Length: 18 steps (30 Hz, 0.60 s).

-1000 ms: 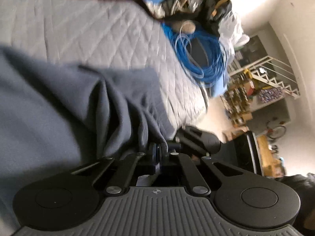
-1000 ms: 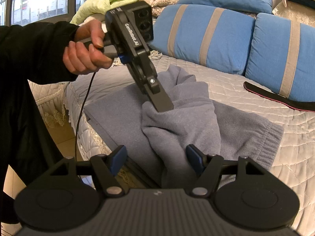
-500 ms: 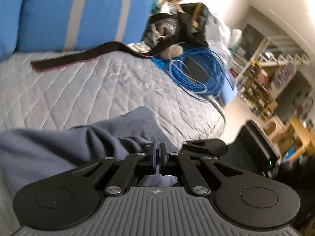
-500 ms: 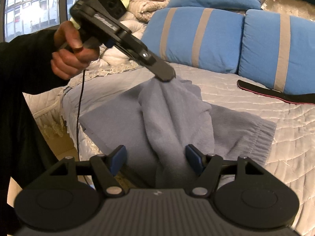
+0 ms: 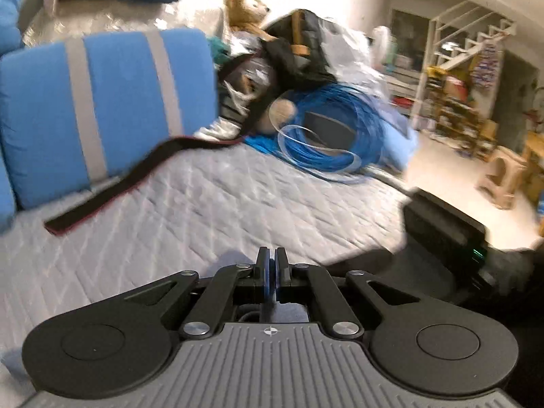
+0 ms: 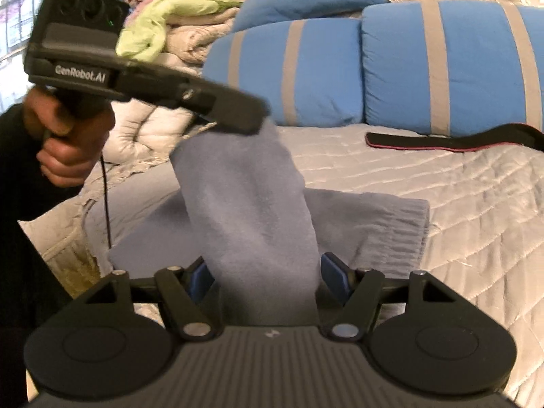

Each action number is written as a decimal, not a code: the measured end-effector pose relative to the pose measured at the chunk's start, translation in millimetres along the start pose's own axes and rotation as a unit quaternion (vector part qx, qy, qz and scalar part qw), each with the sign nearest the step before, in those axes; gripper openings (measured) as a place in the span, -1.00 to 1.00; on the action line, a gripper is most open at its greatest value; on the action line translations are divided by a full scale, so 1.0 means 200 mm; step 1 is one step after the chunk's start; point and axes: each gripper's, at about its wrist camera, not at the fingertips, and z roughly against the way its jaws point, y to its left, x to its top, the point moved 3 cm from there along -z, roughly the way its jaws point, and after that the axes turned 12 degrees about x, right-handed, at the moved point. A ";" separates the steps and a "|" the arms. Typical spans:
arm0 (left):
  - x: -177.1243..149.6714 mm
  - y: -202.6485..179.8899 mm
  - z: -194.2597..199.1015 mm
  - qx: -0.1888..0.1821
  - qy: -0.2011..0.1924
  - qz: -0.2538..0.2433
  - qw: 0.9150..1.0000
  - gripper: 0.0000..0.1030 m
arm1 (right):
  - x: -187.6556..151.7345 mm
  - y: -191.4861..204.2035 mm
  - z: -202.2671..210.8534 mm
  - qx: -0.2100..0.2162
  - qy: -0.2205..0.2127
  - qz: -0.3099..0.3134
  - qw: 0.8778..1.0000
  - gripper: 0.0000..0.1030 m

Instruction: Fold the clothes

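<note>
Since the garment [image 6: 258, 210] is a soft grey-blue knit that sags wherever nothing bears it, I judge it light, limp and a little clingy rather than slippery, with nothing fragile about it. Part of it lies flat on the bed [image 6: 459, 210], its ribbed cuff [image 6: 404, 227] toward the pillows [image 6: 374, 71], while a long strip is lifted off the rest and stretched between my two grippers. My left gripper [image 6: 261, 120] pinches the far end of that strip, jaws clenched with only a sliver between them in its own view (the cloth there is mostly hidden beneath the fingers). My right gripper [image 6: 265, 272] has the near end running between its blue pads, which stand wide; whether they bear on the cloth I cannot tell. I would hold it at hems or the ribbed edge, where the knit is thicker and bunches less. A black strap [image 6: 452, 139] lies near the pillows, well apart from the garment.
</note>
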 end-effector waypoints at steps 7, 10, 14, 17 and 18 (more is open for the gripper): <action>0.07 0.12 0.14 0.101 -0.055 0.086 0.990 0.17 | 0.02 -0.18 0.03 -0.014 -0.013 -0.111 0.994 0.47; 0.08 0.18 0.22 0.142 -0.076 0.123 0.979 0.44 | 0.04 -0.22 0.03 0.017 -0.021 -0.147 0.989 0.48; -0.02 0.18 0.26 0.186 -0.036 0.110 0.976 0.44 | 0.07 -0.29 0.00 0.049 -0.029 -0.189 0.980 0.49; -0.09 0.16 0.30 0.203 -0.018 0.096 0.974 0.44 | 0.15 -0.35 -0.03 0.064 -0.051 -0.210 0.974 0.49; -0.11 0.15 0.31 0.209 -0.011 0.092 0.974 0.44 | 0.18 -0.36 -0.04 0.066 -0.055 -0.216 0.973 0.49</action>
